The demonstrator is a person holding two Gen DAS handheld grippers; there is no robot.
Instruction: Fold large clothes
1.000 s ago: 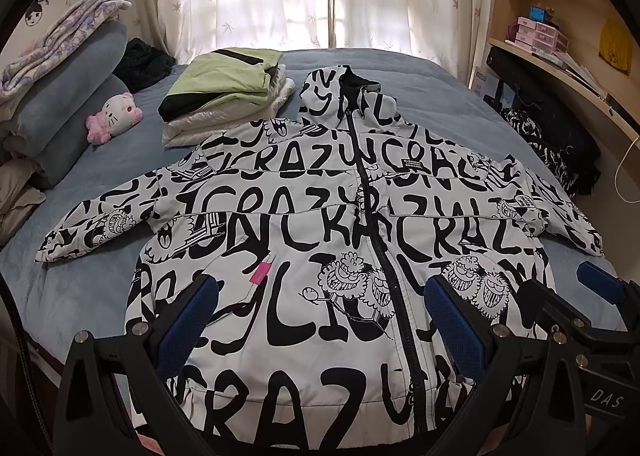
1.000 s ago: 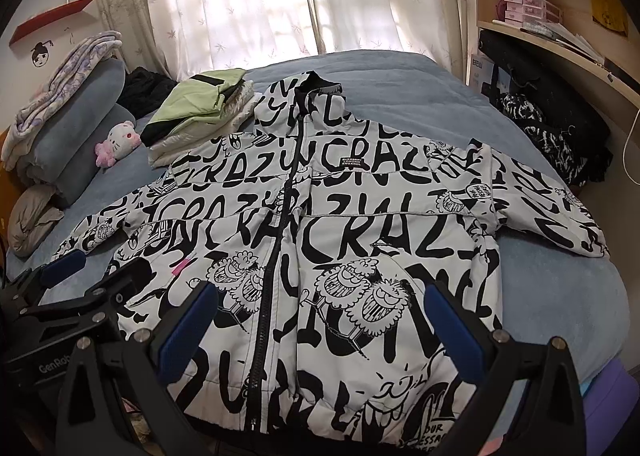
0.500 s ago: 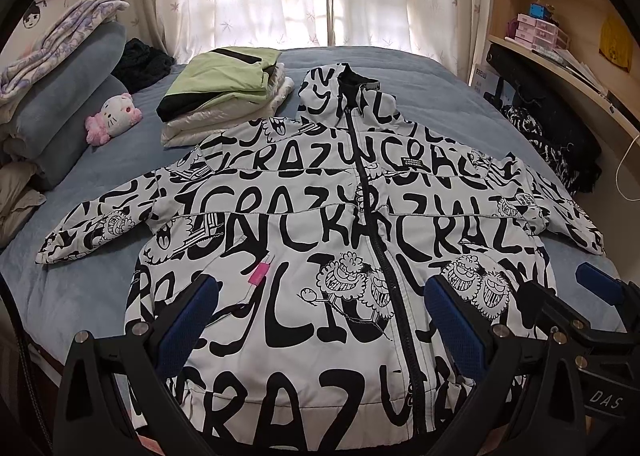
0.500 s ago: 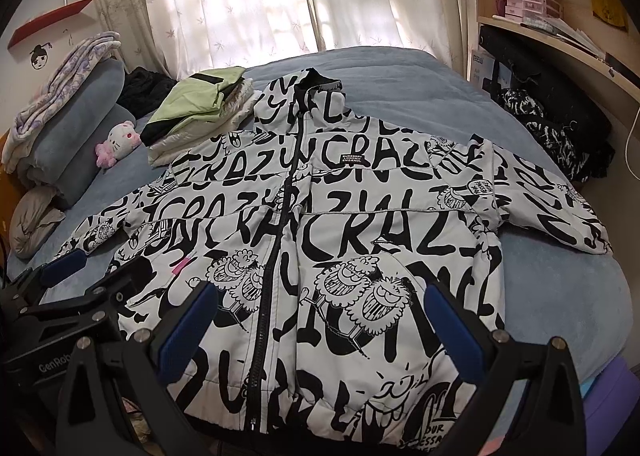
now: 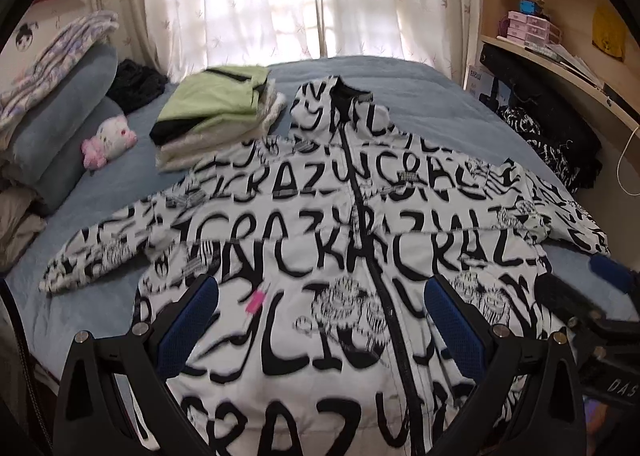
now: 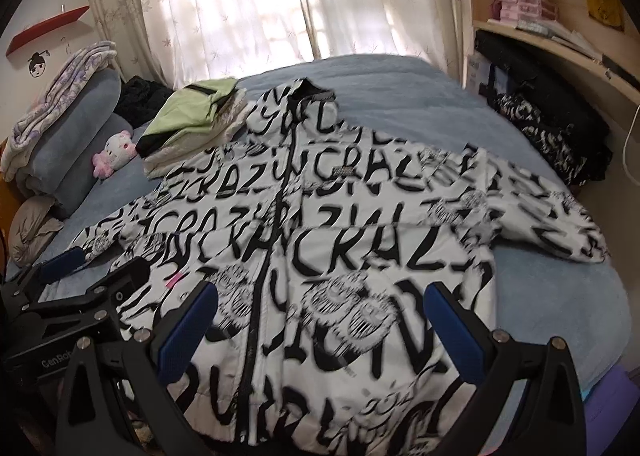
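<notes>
The jacket (image 5: 360,256) is spread front-up on the bed (image 5: 420,96), zipped, collar toward the window and hem nearest both claws, so its long axis runs straight away from them. The left claw (image 5: 320,324) is held wide and empty above the hem's left half; the right claw (image 6: 320,328) is likewise wide and empty above the right half. Each sleeve is stretched sideways, each nearer its own claw. Compared with half a second ago, both views are blurred and the jacket sits slightly larger and lower, so the claws are judged to have been moved forward.
</notes>
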